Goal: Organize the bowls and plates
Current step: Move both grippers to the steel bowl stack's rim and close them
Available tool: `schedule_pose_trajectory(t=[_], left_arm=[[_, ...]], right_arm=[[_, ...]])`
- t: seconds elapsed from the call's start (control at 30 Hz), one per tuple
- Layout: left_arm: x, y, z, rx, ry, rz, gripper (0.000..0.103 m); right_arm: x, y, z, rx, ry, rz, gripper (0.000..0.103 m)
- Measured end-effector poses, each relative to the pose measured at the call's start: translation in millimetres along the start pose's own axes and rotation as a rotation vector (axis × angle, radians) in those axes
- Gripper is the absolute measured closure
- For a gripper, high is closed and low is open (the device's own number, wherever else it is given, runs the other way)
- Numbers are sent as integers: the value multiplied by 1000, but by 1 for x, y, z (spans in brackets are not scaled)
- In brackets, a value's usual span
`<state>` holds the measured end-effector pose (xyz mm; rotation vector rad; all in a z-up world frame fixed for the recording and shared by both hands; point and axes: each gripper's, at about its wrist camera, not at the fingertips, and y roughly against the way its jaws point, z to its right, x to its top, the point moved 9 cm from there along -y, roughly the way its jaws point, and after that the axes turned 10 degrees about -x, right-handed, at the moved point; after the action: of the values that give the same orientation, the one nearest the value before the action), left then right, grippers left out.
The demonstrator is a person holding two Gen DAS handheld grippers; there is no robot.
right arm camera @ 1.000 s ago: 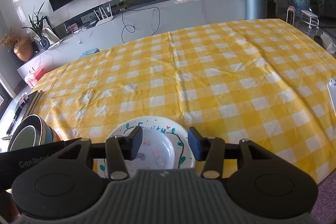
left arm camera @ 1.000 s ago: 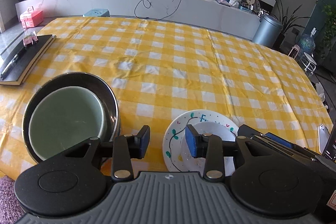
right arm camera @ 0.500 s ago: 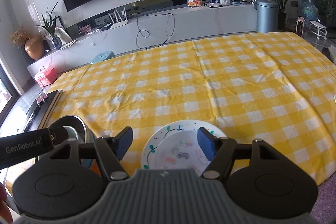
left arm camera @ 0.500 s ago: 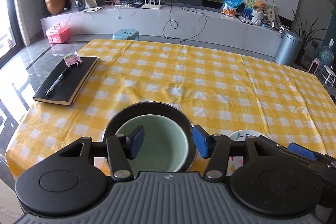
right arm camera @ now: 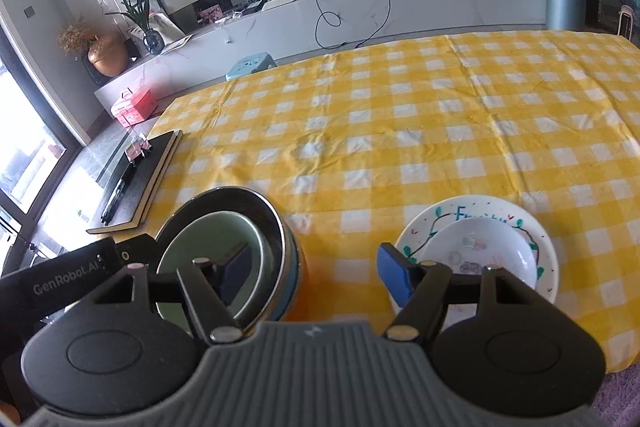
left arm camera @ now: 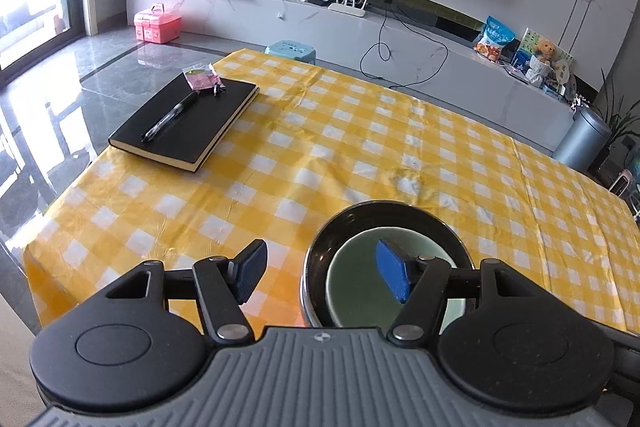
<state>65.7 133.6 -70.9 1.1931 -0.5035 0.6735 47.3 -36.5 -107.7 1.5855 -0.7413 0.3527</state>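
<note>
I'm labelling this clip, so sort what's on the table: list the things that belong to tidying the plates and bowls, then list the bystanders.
Belongs to the job:
- metal bowl
- green bowl, nested inside it
- painted plate
- small white bowl, sitting on that plate

Just lying about:
- black notebook
- pen on its cover
- pink packet on the notebook's far corner
</note>
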Motion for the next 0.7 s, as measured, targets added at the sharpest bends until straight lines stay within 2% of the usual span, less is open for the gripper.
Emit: schedule_pose_trajectory(t=[0.17, 0.33, 0.43, 0.7], left_arm=[[-7, -8, -24, -10, 89, -23, 29], [-17, -23, -31, -92, 174, -69, 29], [-24, -35, -31, -125, 211, -106, 29], [-31, -52, -37, -134, 250, -146, 32]], right_arm=[[-3, -20, -15, 11, -12, -60, 30], [-11, -38, -19, 3, -12, -110, 30], [-15, -48, -19, -4, -10, -135, 34], [-22, -71, -21, 6, -19, -194, 41]])
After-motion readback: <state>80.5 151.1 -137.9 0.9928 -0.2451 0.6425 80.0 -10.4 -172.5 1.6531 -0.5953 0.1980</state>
